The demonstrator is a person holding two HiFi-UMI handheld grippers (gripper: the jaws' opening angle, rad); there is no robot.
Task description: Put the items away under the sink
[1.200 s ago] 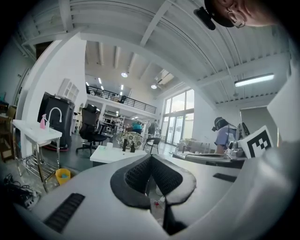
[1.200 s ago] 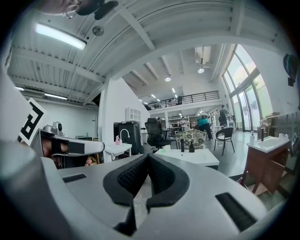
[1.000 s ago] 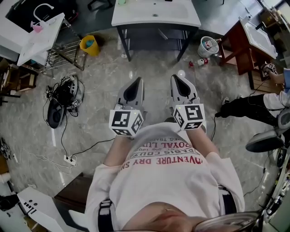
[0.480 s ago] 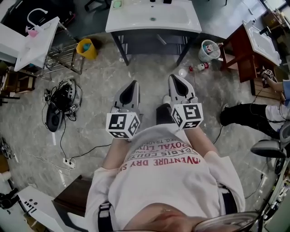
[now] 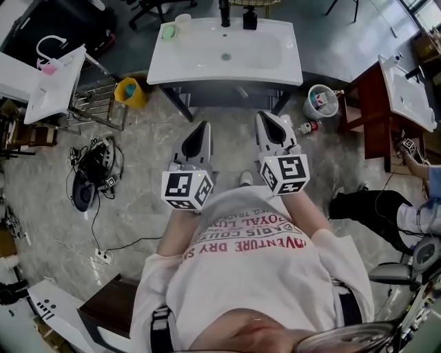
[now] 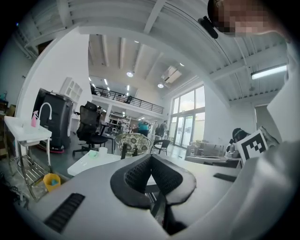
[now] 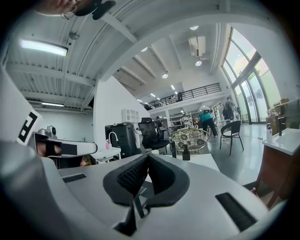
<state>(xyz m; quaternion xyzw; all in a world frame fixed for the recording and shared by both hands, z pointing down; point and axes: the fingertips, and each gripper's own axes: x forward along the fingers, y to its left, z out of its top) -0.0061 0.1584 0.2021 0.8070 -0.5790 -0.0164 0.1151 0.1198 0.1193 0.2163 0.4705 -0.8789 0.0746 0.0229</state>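
Airy industrial lab hall: freestanding sink units [image 5: 275, 65], loose floor cables [image 5: 93, 158], mezzanine [image 6: 126, 99], tall windows [image 6: 187, 119]

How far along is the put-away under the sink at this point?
Nothing looks done: a pale green container, white cup and black bottle sit on the white rectangular sink top. In hand: nothing; left gripper and right gripper are shut, empty, short of the sink. All stowing remains.

A white sink [image 5: 289, 69], yellow bucket [image 5: 128, 92] and grey marbled floor [image 5: 141, 162] were shown. Black-and-white square markers were borne by the grey left gripper [image 5: 202, 127] and right gripper [image 5: 265, 118]. A white shirt [image 5: 241, 276] was lettered in red.
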